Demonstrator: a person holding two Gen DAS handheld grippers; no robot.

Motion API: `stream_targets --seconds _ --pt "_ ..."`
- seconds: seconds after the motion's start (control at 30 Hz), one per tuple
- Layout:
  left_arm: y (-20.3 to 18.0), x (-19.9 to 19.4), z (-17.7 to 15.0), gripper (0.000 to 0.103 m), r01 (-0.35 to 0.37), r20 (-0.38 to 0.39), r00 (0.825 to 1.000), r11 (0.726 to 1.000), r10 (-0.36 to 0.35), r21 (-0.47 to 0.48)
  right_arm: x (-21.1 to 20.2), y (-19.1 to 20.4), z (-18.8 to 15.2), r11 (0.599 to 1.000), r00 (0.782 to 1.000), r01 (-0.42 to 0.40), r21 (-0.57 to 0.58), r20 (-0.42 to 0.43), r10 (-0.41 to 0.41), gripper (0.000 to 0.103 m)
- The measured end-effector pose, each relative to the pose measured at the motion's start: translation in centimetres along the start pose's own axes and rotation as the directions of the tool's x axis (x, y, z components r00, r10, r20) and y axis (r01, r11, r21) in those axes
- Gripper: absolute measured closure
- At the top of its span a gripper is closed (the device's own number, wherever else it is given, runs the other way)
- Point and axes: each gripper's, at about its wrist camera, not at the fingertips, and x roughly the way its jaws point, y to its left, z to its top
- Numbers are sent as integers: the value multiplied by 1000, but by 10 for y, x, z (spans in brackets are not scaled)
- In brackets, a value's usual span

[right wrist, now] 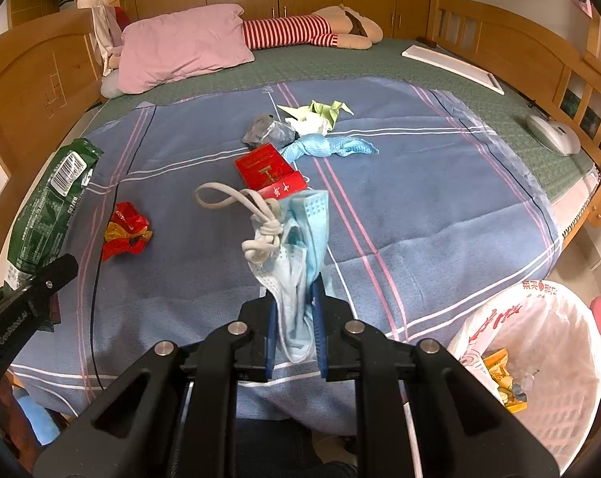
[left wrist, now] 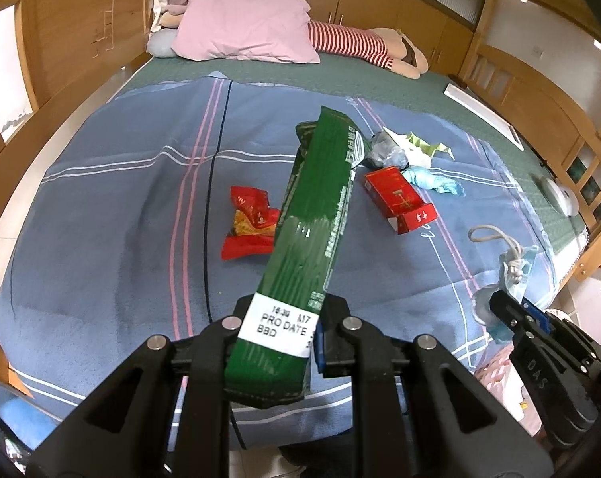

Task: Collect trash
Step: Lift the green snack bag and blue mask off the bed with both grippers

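My left gripper (left wrist: pixel 286 322) is shut on a long green snack wrapper (left wrist: pixel 312 215), which sticks up over the bed. My right gripper (right wrist: pixel 294 310) is shut on a crumpled blue face mask (right wrist: pixel 300 247) with white ear loops, held above the blue blanket (right wrist: pixel 419 207). Each gripper shows in the other view: the right gripper (left wrist: pixel 511 310) at the lower right, the left gripper (right wrist: pixel 61 267) at the far left with the green wrapper (right wrist: pixel 49 207). On the blanket lie a red crumpled wrapper (left wrist: pixel 248 227), a red box (left wrist: pixel 400 199), a blue cloth (right wrist: pixel 324 147), a grey wrapper (right wrist: pixel 268 129) and green paper (right wrist: pixel 320 109).
A white bin with a plastic liner (right wrist: pixel 539 342) stands at the bed's lower right corner and holds some scraps. A pink pillow (right wrist: pixel 181 47) and a striped soft toy (right wrist: pixel 300 30) lie at the head of the bed. Wooden rails (right wrist: pixel 519 44) border the bed. A white device (right wrist: pixel 551 133) rests at the right edge.
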Motion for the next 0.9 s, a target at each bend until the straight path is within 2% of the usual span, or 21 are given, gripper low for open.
stream_targets --seconds 0.9 --pt "4 5 2 86 -10 -14 1000 1000 11 10 0 -1 0 1000 1000 -7 1 -7 7 87"
